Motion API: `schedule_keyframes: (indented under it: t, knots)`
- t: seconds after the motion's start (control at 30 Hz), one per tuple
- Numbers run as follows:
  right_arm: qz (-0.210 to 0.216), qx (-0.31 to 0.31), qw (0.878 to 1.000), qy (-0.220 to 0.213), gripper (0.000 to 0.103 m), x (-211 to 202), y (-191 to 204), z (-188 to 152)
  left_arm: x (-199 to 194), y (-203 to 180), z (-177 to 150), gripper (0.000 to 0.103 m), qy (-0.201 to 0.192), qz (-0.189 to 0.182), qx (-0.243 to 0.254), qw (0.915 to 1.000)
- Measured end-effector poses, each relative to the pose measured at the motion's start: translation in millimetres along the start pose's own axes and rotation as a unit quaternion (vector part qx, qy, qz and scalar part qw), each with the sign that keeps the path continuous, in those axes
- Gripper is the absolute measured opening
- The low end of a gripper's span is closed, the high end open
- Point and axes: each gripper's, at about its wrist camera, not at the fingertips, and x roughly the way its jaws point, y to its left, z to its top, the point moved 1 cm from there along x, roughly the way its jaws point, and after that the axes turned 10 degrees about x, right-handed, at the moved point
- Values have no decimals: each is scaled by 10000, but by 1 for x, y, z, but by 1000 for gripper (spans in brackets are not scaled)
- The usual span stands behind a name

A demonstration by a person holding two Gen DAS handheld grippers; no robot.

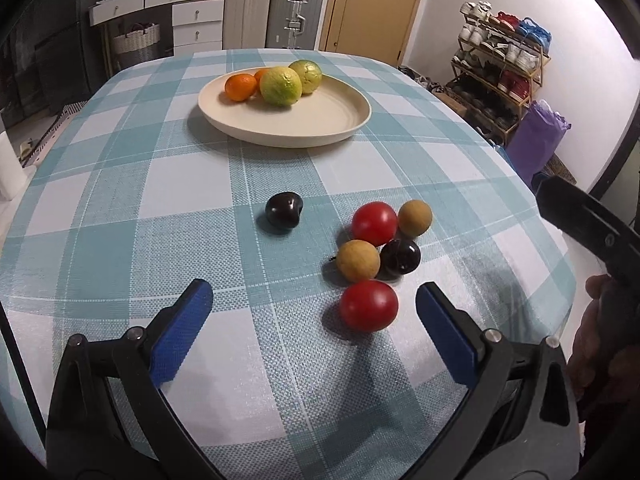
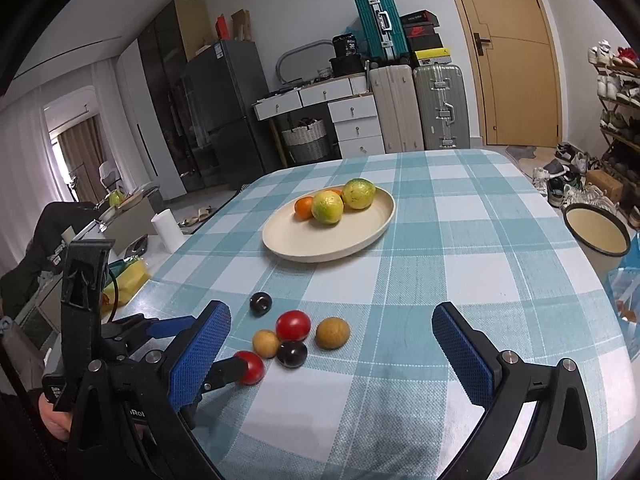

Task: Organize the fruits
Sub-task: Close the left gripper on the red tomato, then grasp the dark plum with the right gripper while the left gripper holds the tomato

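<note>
The left gripper (image 1: 314, 310) is hovering with its jaws wide apart around the nearest red tomato (image 1: 369, 306), probably to carry it to the plate (image 1: 320, 128).

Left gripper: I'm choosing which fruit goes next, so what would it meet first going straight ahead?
Probably the nearest red tomato, lying just ahead between the open left gripper fingers, though depth is uncertain.

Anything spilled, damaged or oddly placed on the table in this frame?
Nothing spilled or damaged. The only oddity: one dark plum sits apart from the loose cluster beside the near tomato, while the plate holds only citrus at its far edge.
</note>
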Motion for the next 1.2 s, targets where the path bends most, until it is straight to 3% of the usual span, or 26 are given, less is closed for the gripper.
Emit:
schedule_keyframes:
  t: [0.27,0.37,0.57,0.87,1.2]
  knots:
    - [-47,-17,9999,96,103,1,-1,-4,1,-3,0,77,-71,-274,129,9995]
    - [-47,-9,9999,97,103,2,-2,-4,2,-3,-2,53,-30,-520,138,9985]
    - [-50,-14,9999,139,103,3,-1,-6,1,-9,-5,28,-31,-934,209,9954]
    - [-15,-6,9997,234,103,7,1,-10,-11,-2,-5,28,-171,-993,105,9949]
    - [238,239,9963,787,103,29,3,-21,-40,27,-1,28,-410,-871,-240,9951]
